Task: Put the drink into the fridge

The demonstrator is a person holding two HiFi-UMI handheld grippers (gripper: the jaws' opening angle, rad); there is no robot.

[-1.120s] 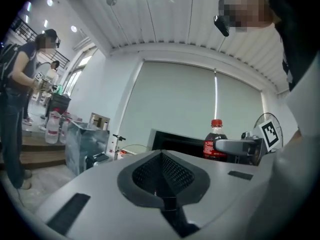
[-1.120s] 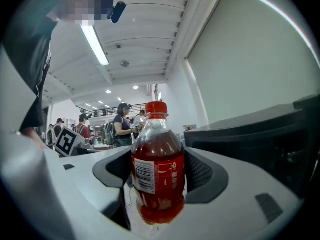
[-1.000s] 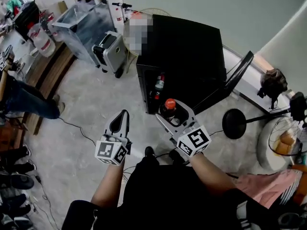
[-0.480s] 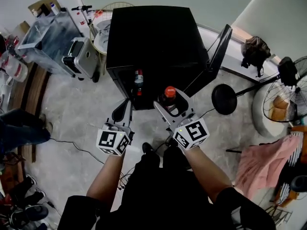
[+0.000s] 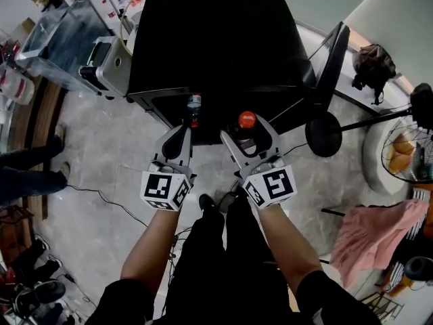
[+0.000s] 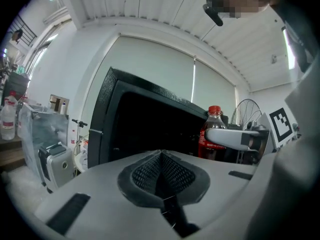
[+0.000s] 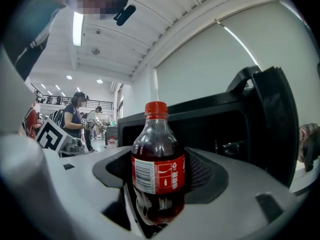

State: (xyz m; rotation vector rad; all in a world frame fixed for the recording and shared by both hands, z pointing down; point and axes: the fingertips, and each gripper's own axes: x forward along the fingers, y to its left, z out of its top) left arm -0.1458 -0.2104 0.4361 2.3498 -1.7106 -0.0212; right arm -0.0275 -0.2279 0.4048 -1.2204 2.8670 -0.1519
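Observation:
A black fridge (image 5: 216, 39) stands in front of me, its door (image 5: 331, 63) swung open to the right. My right gripper (image 5: 247, 133) is shut on a cola bottle (image 5: 246, 122) with a red cap and red label, held upright at the front of the fridge opening. In the right gripper view the cola bottle (image 7: 158, 169) sits between the jaws with the fridge (image 7: 220, 129) behind it. My left gripper (image 5: 178, 139) is shut and holds nothing, just left of the bottle. Another small bottle (image 5: 194, 104) stands inside the fridge. The left gripper view shows the shut left gripper (image 6: 161, 170) and the cola bottle (image 6: 213, 134) to its right.
A round black stand base (image 5: 323, 134) sits right of the fridge door, with a fan (image 5: 404, 160) and pink cloth (image 5: 369, 235) further right. A silver appliance (image 5: 111, 73) and a glass tank (image 5: 57, 36) stand at the left. A person's legs (image 5: 27, 168) are at far left. Cables lie on the floor.
Both grippers have moved forward toward the fridge opening. The cola bottle in the right gripper now sits at the opening's front edge. The left gripper stays shut.

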